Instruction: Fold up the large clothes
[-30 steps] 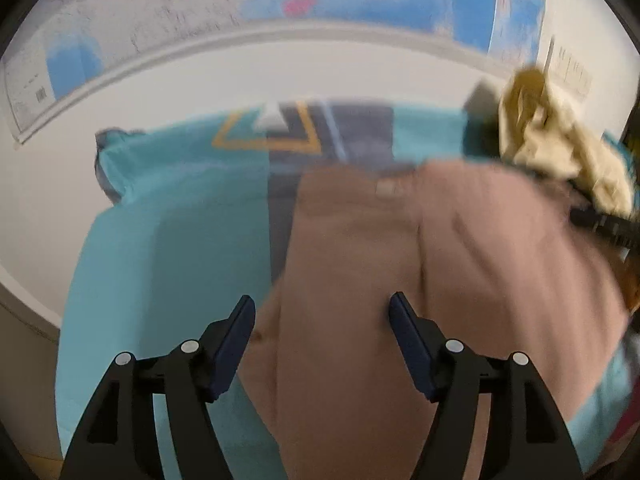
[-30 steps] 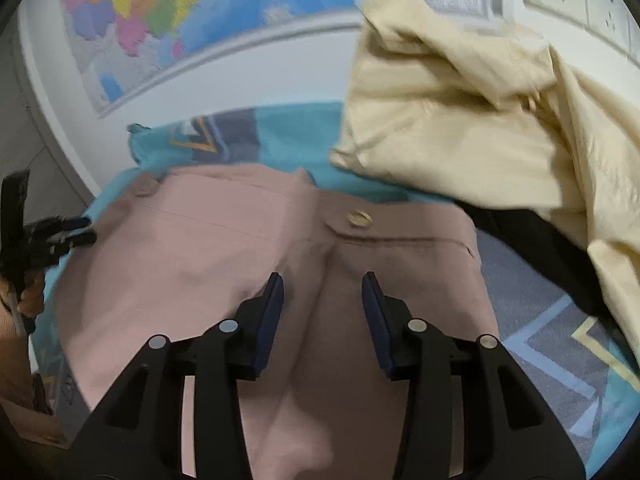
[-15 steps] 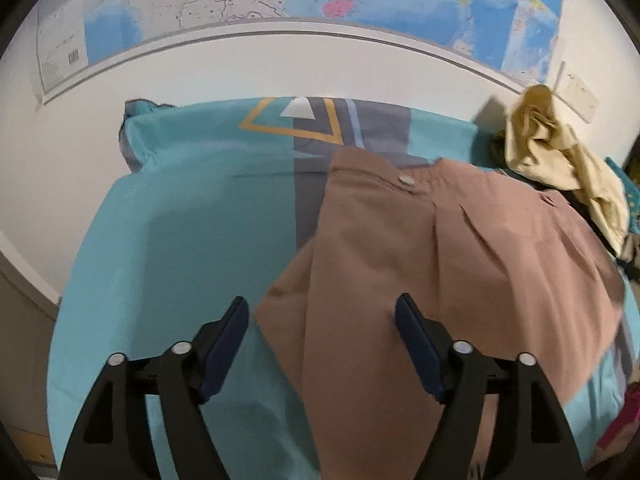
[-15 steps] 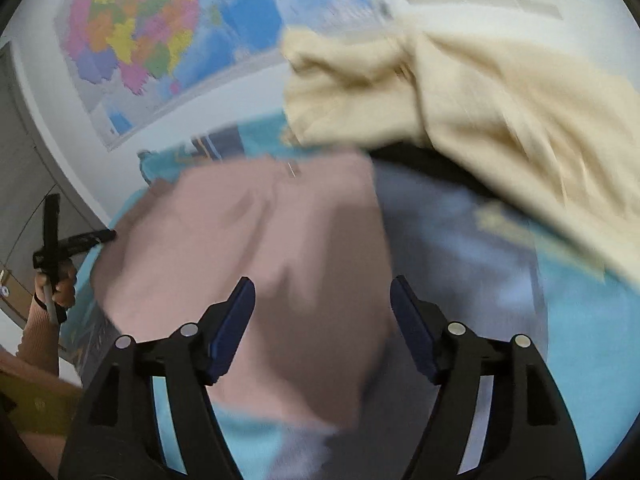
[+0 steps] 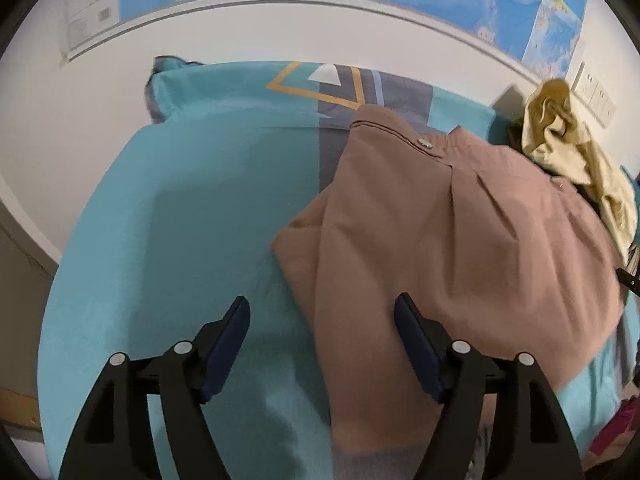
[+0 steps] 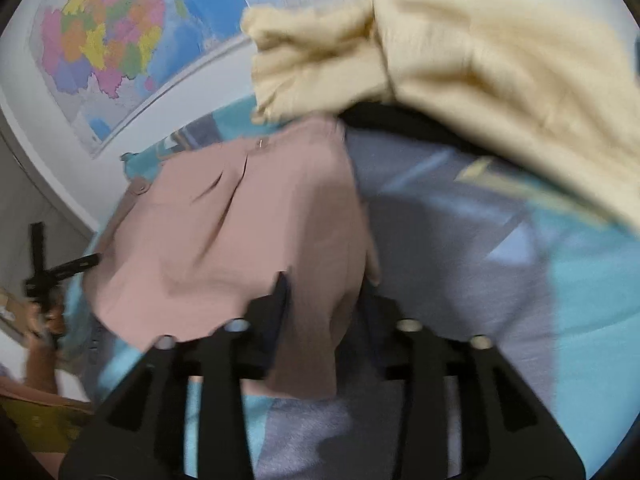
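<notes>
The dusty-pink cotton garment with metal snap buttons [image 5: 460, 232] lies spread on the turquoise bedsheet with grey bands and an orange triangle outline [image 5: 192, 200], its buttoned waistband toward the wall. A second ago it filled both views and the right gripper hung over its middle; since then that gripper [image 6: 324, 292] has swung out to the garment's right edge, and its jaws are closing with a fold of pink cloth standing between them — whether the pads already press on it the blurred frame does not settle. The left gripper [image 5: 322, 318] has slid leftward, so that the near left corner of the garment now sits between its widely spread jaws, which are narrowing slightly and pinch nothing yet; under its left finger there is only sheet.

As I read it, both hands are taking hold of opposite edges to start a fold, and no fold has been laid down.

A crumpled cream-yellow fabric piece [image 6: 460, 52] is heaped at the far right, draped over something dark and just touching the pink waistband's corner — it could get dragged along or cramp the fold there. On the wall behind hangs a coloured map [image 6: 104, 40], with white sockets [image 5: 596, 96] beside it
</notes>
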Tool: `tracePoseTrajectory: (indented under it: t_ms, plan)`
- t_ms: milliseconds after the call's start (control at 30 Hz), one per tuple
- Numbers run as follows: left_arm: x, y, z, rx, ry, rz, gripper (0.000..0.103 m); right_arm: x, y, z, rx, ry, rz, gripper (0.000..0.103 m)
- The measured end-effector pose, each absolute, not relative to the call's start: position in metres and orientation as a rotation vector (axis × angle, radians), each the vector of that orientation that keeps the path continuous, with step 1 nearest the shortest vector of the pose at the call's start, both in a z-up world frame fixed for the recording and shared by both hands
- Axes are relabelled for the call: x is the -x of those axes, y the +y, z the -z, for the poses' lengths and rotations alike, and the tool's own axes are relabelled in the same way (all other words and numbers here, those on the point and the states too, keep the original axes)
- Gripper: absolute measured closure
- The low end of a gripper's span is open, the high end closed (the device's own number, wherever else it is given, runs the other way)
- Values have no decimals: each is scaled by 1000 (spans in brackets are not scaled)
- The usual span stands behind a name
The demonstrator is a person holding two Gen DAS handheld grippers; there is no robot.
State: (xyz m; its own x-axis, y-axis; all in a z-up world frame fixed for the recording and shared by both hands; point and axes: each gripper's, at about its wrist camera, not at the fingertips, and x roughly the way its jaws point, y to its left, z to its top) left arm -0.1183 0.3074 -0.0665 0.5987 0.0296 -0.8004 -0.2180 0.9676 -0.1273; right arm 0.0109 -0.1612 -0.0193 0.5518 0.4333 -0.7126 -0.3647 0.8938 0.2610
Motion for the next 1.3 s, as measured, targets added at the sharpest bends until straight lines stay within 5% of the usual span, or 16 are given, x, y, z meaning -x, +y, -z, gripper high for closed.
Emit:
tracePoseTrajectory:
  t_ms: [167,500,767,833,1000,1167,1300]
  plan:
    - [140,307,64,276,911,-154,28,23,-103,-18,85,731,-676,32]
    - [170,287,61,333,899,-117,25,75,60,31,612,667,-1010,28]
    - [186,270,73,406,931,-44,24,80,96,69,830,593,-951,30]
    - [186,263,75,421,936,-9,24,69,99,70,795,614,-957,37]
    - [180,249,78,490,924,108,22,58,102,56,695,676,-1009,81]
    - [158,246,81,609,878,192,21,30,91,34,482,747,-1034,84]
    - [142,254,82,738,814,232,20,33,93,44,478,801,-1041,73]
